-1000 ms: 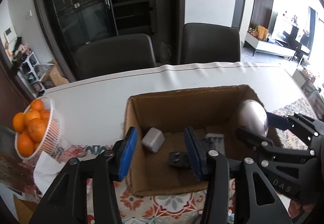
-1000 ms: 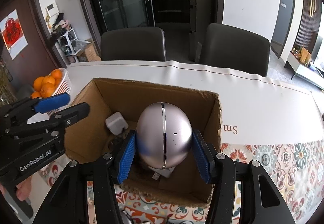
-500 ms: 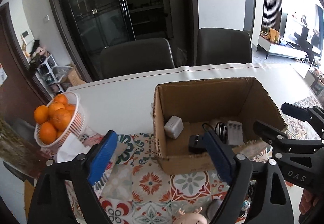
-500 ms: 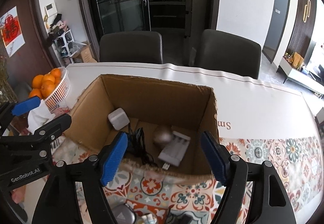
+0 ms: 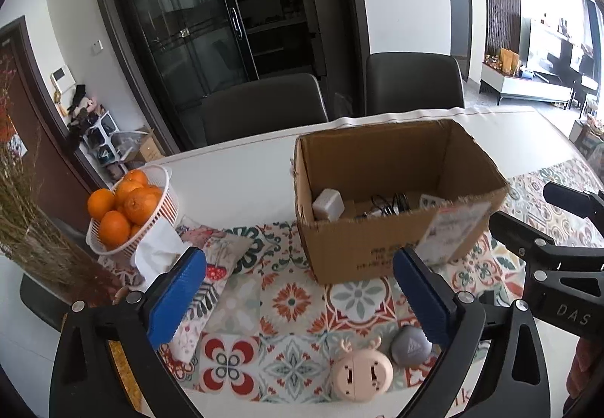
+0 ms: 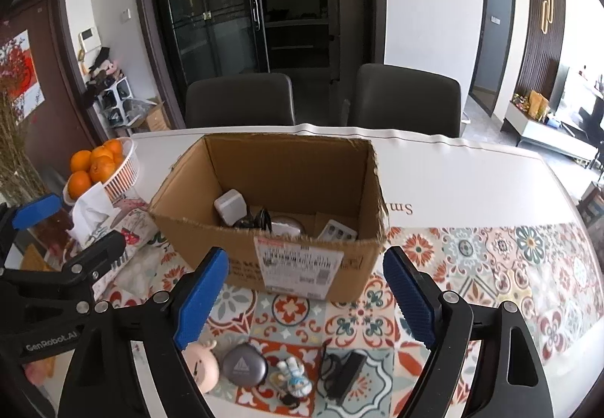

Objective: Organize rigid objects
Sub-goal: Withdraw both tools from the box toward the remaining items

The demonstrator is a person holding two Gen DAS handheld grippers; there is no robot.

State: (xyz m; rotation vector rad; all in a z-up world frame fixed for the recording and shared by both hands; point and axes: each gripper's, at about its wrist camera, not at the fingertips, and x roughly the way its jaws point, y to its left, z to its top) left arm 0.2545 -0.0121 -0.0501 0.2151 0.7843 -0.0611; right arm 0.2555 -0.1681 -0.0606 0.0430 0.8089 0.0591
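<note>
An open cardboard box stands on the patterned cloth. Inside lie a white adapter, black cables, a silver egg-shaped device and a battery charger. On the cloth in front lie a pink doll head, a grey case, a small figurine and a black adapter. My left gripper and right gripper are both open and empty, held back from the box above these items.
A white basket of oranges and a tissue pack sit to the left. Dried stems stand at the far left. Two dark chairs face the table's far edge.
The right gripper opened and let the silver egg-shaped device drop into the box. Both grippers then pulled back and up from the box, bringing the items on the cloth into view.
</note>
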